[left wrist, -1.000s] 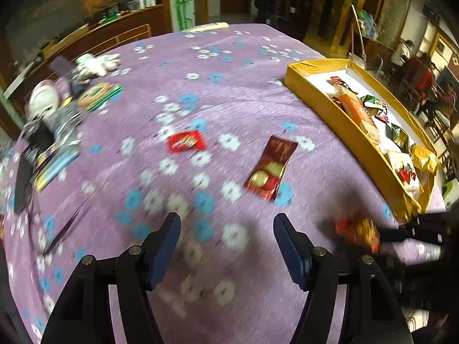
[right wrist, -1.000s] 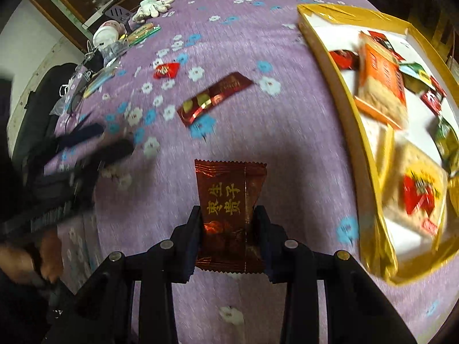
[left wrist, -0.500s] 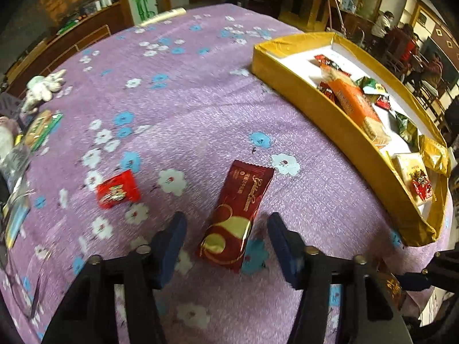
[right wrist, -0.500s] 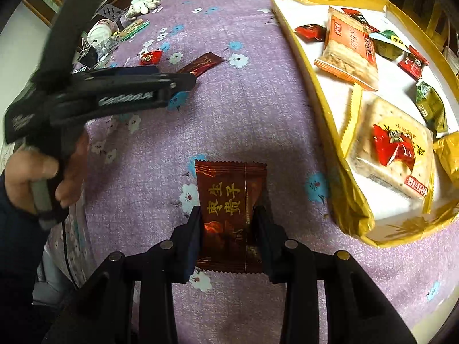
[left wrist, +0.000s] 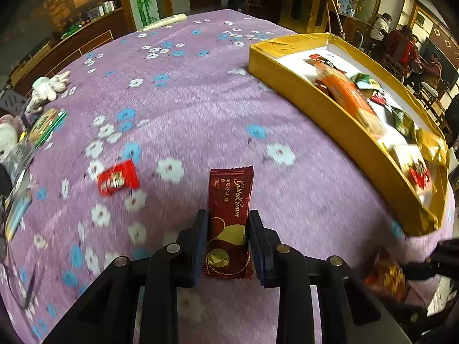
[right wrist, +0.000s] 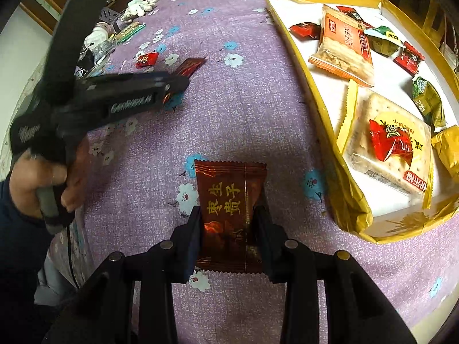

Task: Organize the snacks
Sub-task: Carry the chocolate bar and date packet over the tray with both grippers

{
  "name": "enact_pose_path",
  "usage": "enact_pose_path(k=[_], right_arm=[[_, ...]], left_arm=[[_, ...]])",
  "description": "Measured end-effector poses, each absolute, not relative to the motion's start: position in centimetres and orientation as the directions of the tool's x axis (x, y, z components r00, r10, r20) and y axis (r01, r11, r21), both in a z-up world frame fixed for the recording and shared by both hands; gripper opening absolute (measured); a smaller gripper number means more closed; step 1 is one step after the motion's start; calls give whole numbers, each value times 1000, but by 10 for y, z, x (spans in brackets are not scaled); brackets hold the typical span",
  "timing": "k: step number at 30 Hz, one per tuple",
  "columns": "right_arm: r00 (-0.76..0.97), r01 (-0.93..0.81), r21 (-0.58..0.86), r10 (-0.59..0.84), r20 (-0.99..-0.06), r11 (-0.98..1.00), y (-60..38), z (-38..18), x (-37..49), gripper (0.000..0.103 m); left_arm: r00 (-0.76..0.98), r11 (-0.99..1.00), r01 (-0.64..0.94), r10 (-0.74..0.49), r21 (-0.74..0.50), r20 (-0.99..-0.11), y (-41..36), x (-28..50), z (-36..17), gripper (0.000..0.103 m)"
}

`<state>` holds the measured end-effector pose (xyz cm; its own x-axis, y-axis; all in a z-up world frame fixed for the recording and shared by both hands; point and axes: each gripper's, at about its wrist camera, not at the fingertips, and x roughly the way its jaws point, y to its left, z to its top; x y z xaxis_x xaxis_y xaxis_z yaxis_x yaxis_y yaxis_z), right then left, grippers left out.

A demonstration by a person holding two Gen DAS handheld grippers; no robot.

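A dark red Golden Crown nougat bar (left wrist: 231, 195) lies on the purple flowered tablecloth. My left gripper (left wrist: 228, 223) is closing on its near half, and the pads touch both sides of the wrapper. My right gripper (right wrist: 229, 215) is shut on a brown-red candy packet (right wrist: 229, 183) with gold characters, held above the cloth just left of the gold tray (right wrist: 324, 120). The tray (left wrist: 315, 106) holds several wrapped snacks. In the right wrist view a hand (right wrist: 40, 177) holds the left gripper over the bar (right wrist: 190, 66). A small red candy (left wrist: 117, 178) lies left of the bar.
Clutter sits at the table's left edge: a white glove (left wrist: 47, 89), a green packet (left wrist: 47, 121) and other small items. People sit at the back right (left wrist: 401, 43). The table's near edge runs just below the tray corner (right wrist: 416, 315).
My left gripper came down over the nougat bar and its jaws drew in from wide apart to the wrapper's sides. The right gripper shifted toward the tray with its packet, then held still.
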<state>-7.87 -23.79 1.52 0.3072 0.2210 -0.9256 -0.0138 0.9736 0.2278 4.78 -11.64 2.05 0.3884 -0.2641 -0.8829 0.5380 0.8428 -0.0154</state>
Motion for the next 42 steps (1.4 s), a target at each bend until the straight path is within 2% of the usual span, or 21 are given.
enact_pose_path(k=[13, 20, 24, 27, 29, 30, 42], right_arm=[[323, 5, 200, 188, -927, 980, -232, 12, -77, 35], [343, 9, 151, 139, -929, 988, -225, 12, -79, 37], [347, 12, 119, 107, -932, 993, -221, 11, -80, 37], [344, 8, 97, 88, -935, 995, -218, 11, -79, 36], [339, 14, 95, 84, -937, 995, -219, 12, -81, 35], [337, 17, 99, 88, -937, 995, -220, 12, -82, 35], [321, -63, 104, 119, -940, 993, -217, 12, -76, 34]], left_arm=[[329, 856, 504, -317, -119, -890, -90, -23, 23, 26], [346, 848, 525, -292, -74, -891, -93, -40, 23, 28], [354, 839, 541, -295, -63, -888, -97, -37, 21, 37], [378, 832, 554, -289, -35, -880, -104, -36, 21, 38], [399, 828, 561, -292, -21, -869, -105, -37, 20, 35], [402, 829, 559, -293, -21, -867, -105, -37, 21, 29], [437, 880, 475, -238, -2, -868, -102, -46, 22, 27]])
